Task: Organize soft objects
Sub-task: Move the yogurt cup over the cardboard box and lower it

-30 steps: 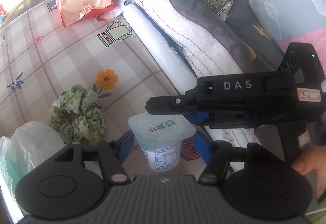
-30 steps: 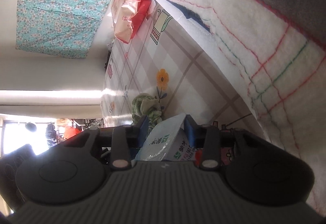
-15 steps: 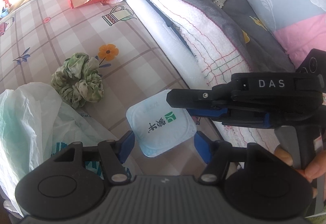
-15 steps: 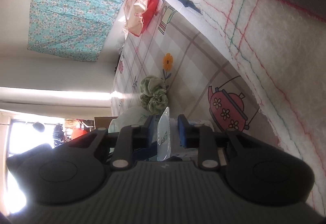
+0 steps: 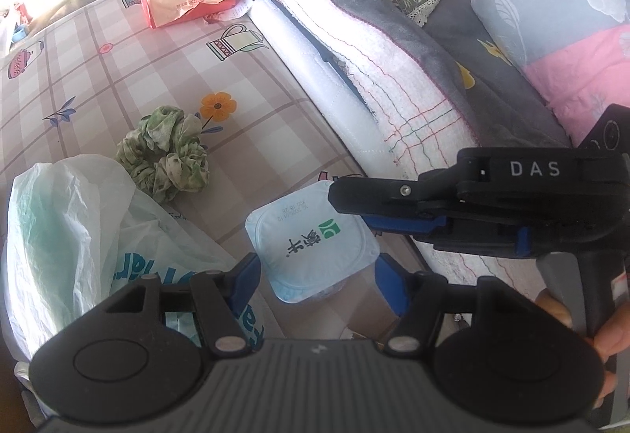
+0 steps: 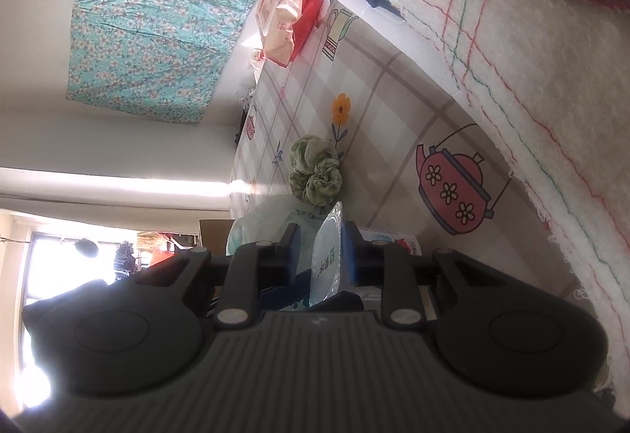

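R gripper (image 6: pixel 321 250) has the yogurt cup (image 5: pixel 313 242), pads clamped narrow on it up near the foil lid, which shows edge-on betw its blue pads in the R wrist view. Cup's off the table, hanging over the tablecloth (image 5: pixel 130 86) edge, close to the white plastic bag (image 5: pixel 75 220) and right in front of the L gripper (image 5: pixel 317 277). L gripper's fingers stand wide, one each side of the cup, not touching it, holding nothing. Handling-wise: cup looks sealed, thin plastic wall, foil top, so prob light-ish but w/ liquid weight inside; squeeze too hard and the wall buckles or the foil pops, I'd guess. Rim under the lid is the stiffest bit, and that's roughly where R has it, a fair spot. Smooth sides could slip if tilted, so keep it level. Green scrunchie (image 5: pixel 165 153) sits on the cloth beside the bag, just touching its edge; soft, squashy, near weightless, pinch anywhere thru the bunched fabric. Bag itself is floppy and slick; take a gathered fold, not a flat face. Wet-wipes pack (image 5: pixel 183 0) far back by the folded blankets (image 5: pixel 378 51): soft-sided, grab across the short width. Can't tell where the cup's meant to go.
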Motion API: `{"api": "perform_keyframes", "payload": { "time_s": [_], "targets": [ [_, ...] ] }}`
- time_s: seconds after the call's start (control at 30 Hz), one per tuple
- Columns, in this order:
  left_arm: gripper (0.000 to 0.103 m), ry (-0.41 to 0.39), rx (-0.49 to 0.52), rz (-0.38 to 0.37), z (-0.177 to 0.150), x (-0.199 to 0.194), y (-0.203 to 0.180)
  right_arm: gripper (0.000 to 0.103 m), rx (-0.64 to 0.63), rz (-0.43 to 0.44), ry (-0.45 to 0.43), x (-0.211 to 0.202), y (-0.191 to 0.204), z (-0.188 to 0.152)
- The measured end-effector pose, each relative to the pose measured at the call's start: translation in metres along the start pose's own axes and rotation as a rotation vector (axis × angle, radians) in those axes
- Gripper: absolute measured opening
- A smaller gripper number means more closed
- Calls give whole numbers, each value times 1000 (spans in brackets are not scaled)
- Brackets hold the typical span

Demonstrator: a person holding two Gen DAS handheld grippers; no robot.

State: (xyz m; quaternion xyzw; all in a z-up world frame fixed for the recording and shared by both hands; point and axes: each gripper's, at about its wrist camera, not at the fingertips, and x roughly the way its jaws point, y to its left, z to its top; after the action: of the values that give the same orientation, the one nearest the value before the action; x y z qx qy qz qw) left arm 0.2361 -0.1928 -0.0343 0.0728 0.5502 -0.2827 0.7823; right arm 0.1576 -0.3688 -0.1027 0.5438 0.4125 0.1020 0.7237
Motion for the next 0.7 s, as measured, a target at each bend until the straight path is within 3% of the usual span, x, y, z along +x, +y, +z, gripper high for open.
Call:
{"api": "perform_keyframes", "payload": {
  "time_s": [0.4, 0.7],
  "targets": [
    [65, -190, -59, 21, -19, -111, 11, 22, -184, 135, 3, -28, 102, -34],
    [65, -282, -213, 140, -79, -203, 68, 24, -316, 247, 189, 24, 194, -102]
  ]
}}
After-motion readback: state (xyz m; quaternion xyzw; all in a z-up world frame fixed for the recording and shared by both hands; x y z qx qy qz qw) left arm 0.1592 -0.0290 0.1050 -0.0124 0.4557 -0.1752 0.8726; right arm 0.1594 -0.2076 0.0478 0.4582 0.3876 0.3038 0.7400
